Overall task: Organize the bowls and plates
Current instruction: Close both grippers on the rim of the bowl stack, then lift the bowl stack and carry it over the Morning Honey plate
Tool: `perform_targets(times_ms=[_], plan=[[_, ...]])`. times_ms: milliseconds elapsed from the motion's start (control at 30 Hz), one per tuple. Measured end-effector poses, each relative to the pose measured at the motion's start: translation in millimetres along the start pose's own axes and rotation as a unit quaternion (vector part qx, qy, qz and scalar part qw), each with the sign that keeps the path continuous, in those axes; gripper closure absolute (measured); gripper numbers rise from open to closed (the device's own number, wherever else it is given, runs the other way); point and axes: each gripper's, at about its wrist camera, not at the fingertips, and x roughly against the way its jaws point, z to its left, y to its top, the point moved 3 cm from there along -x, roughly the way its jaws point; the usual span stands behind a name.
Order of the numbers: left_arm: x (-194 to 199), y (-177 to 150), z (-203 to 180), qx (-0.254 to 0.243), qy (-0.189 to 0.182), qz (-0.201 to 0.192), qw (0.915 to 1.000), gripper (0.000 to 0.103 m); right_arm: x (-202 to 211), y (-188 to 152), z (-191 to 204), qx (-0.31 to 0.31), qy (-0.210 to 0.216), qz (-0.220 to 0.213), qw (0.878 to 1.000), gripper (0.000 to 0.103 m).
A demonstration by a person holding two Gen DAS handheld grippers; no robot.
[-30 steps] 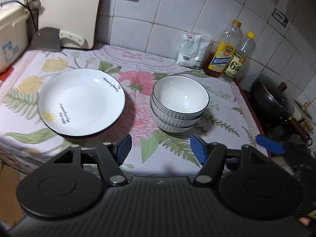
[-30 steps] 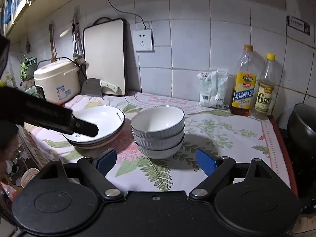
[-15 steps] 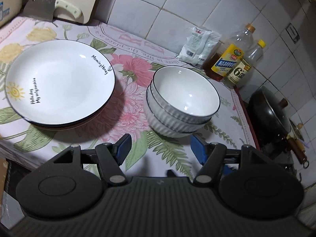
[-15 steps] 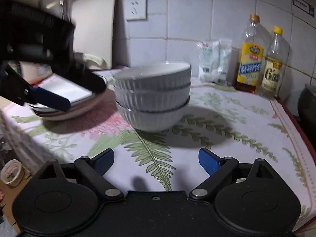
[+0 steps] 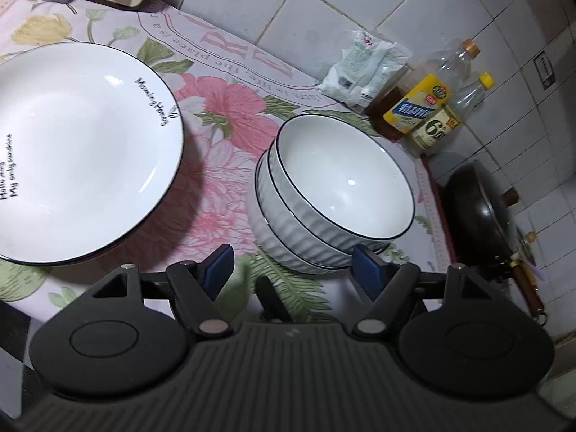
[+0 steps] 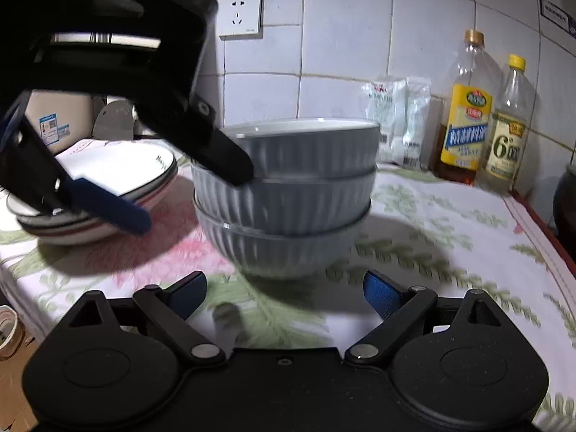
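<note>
Flowered surface carries plates at left, stacked; count unclear, perhaps three. Bowls, a stack of three, stand just beside them at right. Left gripper hovers above the bowls, fingers apart, empty. Right gripper low before the bowls, fingers apart, empty.

A floral cloth covers the bench. Against the tiled wall stand two oil bottles, the taller yellow-labelled bottle just beside the smaller one. White packets lean next to them. A wall socket sits above. A black wok rests at the cloth's right end.
</note>
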Motion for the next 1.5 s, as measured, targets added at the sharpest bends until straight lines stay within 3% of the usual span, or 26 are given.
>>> perform_targets(times_ms=[200,333,533,667,867,1033,1133,1333,1500], plan=[[6.2,7.6,-3.4,0.011,-0.045,0.009,0.9989,0.031,-15.8,9.8,1.5,0.005,0.006,0.004,1.000,0.007],[4.1,21.3,-5.4,0.010,-0.032,-0.006,0.9994,0.031,-22.0,10.2,-3.2,-0.012,0.003,0.013,1.000,0.006],[-22.4,27.1,8.6,0.046,0.012,0.008,0.9988,0.032,-29.9,11.0,-6.7,-0.014,0.018,0.019,1.000,0.006],[-36.0,30.0,12.9,0.041,0.028,0.016,0.9986,0.032,-37.3,13.5,-4.0,-0.012,0.024,0.022,0.999,0.006],[-45.9,35.0,8.1,0.014,0.032,0.031,0.9989,0.035,-42.6,17.2,-5.4,-0.026,0.023,0.023,0.999,0.005],[-53.6,36.1,9.1,0.000,0.034,0.046,0.9983,0.050,-47.7,18.0,-7.8,-0.019,0.031,0.024,0.999,0.004],[-54.3,36.8,8.8,-0.003,0.031,0.043,0.9986,0.051,-52.2,21.7,-14.3,-0.035,0.050,0.041,0.997,0.003],[-52.1,32.2,13.3,0.002,0.012,0.019,0.9997,0.056,-56.7,26.3,-15.3,-0.009,0.063,0.047,0.997,0.002],[-49.1,29.1,9.6,-0.003,0.019,0.007,0.9998,0.057,-60.6,28.5,-20.0,-0.006,0.077,0.047,0.996,0.002]])
